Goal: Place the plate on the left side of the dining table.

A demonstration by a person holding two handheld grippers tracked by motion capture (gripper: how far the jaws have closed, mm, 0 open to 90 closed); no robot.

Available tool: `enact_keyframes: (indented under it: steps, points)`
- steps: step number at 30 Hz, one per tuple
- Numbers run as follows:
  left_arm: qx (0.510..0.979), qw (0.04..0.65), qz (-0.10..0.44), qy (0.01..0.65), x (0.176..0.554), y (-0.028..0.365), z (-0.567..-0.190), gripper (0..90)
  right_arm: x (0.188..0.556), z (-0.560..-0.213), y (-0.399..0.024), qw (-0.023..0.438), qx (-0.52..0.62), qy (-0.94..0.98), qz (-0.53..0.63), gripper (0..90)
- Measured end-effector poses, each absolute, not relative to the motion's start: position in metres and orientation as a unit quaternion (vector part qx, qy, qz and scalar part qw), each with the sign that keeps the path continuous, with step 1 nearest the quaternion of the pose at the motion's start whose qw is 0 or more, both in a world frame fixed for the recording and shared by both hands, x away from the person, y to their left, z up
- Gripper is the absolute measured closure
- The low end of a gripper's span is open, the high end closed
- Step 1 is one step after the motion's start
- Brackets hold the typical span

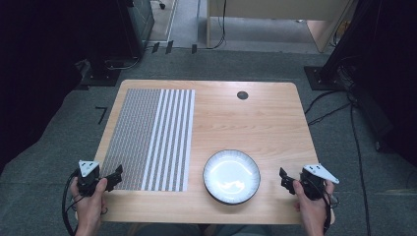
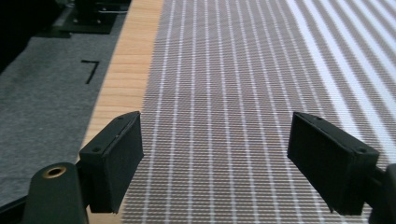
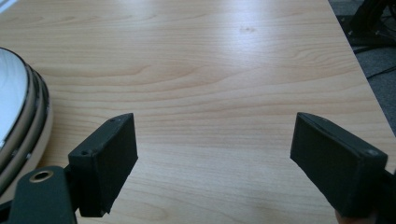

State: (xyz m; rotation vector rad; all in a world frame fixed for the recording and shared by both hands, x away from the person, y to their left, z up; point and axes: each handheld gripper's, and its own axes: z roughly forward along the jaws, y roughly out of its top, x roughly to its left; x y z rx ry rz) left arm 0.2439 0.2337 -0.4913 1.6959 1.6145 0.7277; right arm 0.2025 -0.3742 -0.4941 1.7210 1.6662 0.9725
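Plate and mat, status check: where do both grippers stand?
Left gripper open over mat. Right gripper open, beside plate, not touching. Nothing between them.

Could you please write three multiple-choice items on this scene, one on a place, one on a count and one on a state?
1. Where does the plate sit?
A. on the mat
B. on bare table right of the mat
C. on the floor
2. How many plates are on the table?
A. one
B. two
C. three
3. How do the left tongs stand?
A. shut on the mat
B. shut on nothing
C. open

Answers: 1 B, wood shows between it and the mat; 2 A, just one white plate; 3 C, the jaws stand wide apart over the mat.
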Motion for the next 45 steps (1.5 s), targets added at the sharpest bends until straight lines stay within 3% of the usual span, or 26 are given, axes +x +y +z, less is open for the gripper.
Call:
enact_keyframes:
  steps: [21,23,45]
  points:
    - [0.689,0.382,0.248,0.565,0.248,0.166,-0.469,16.0,0.205,-0.48,-0.349,0.262,0.635,0.609,0.398,17.7]
    - [0.691,0.383,0.246,0.562,0.248,0.16,-0.468,15.7,0.205,-0.477,-0.347,0.274,0.645,0.596,0.392,21.8]
    - [0.722,0.408,0.213,0.516,0.252,0.092,-0.464,15.7,0.202,-0.473,-0.324,0.278,0.627,0.611,0.395,28.4]
